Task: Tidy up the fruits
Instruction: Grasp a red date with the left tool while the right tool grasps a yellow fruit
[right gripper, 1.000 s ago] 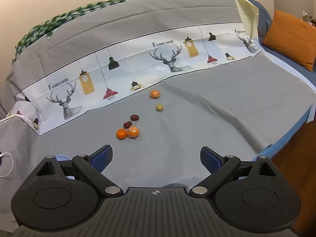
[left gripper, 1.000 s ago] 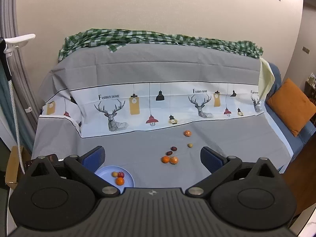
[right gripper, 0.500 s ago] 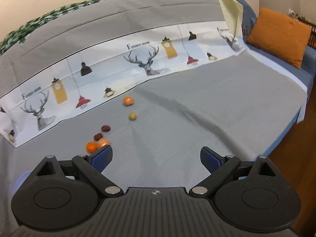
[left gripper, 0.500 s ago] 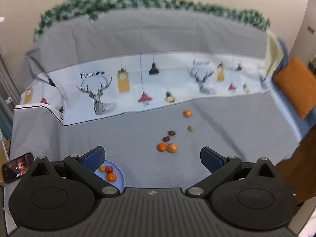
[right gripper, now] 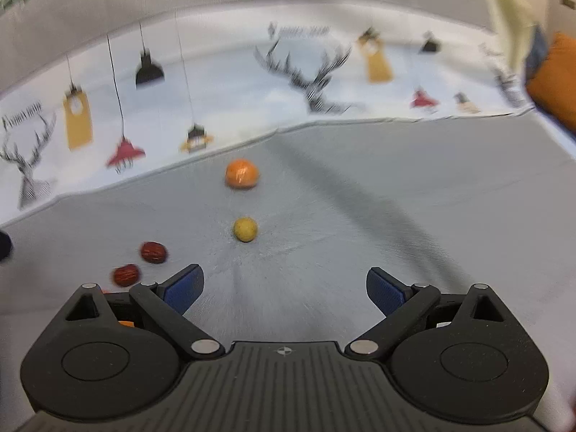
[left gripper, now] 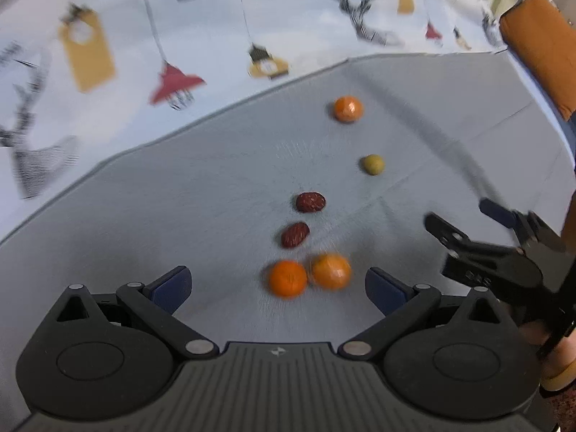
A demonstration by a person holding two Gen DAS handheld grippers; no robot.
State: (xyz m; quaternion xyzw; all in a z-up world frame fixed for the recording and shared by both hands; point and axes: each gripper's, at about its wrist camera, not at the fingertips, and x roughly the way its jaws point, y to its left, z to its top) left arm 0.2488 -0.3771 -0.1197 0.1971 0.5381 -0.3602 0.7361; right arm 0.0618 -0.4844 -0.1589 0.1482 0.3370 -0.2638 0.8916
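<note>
On the grey cloth [left gripper: 180,198] covering the couch lay six loose fruits, strung in a ragged line away from the cameras; nearest the left gripper [left gripper: 277,289] sat two oranges [left gripper: 288,277] touching each other, then two dark red dates [left gripper: 295,234], then a small yellow-green fruit [left gripper: 372,164], and farthest a third orange [left gripper: 347,109] near the printed white band [left gripper: 216,18]. The left gripper hung with its blue pads spread wide and nothing between them; the pair of oranges lay just ahead of the gap, which I judged a line-up for taking one of them. The right gripper [right gripper: 282,289] was likewise spread and empty; the yellow-green fruit [right gripper: 245,229] lay ahead of its gap with the far orange [right gripper: 242,174] beyond, so it seemed aimed at that end of the row, the two claws dividing the work between them. In the left view the right gripper [left gripper: 464,221] showed at the right edge, held in a hand [left gripper: 554,356]. No plate, bowl or basket showed in either view, so where the fruit was to go could not be told; every fruit in sight remained loose on the cloth. Both views were blurred.
</note>
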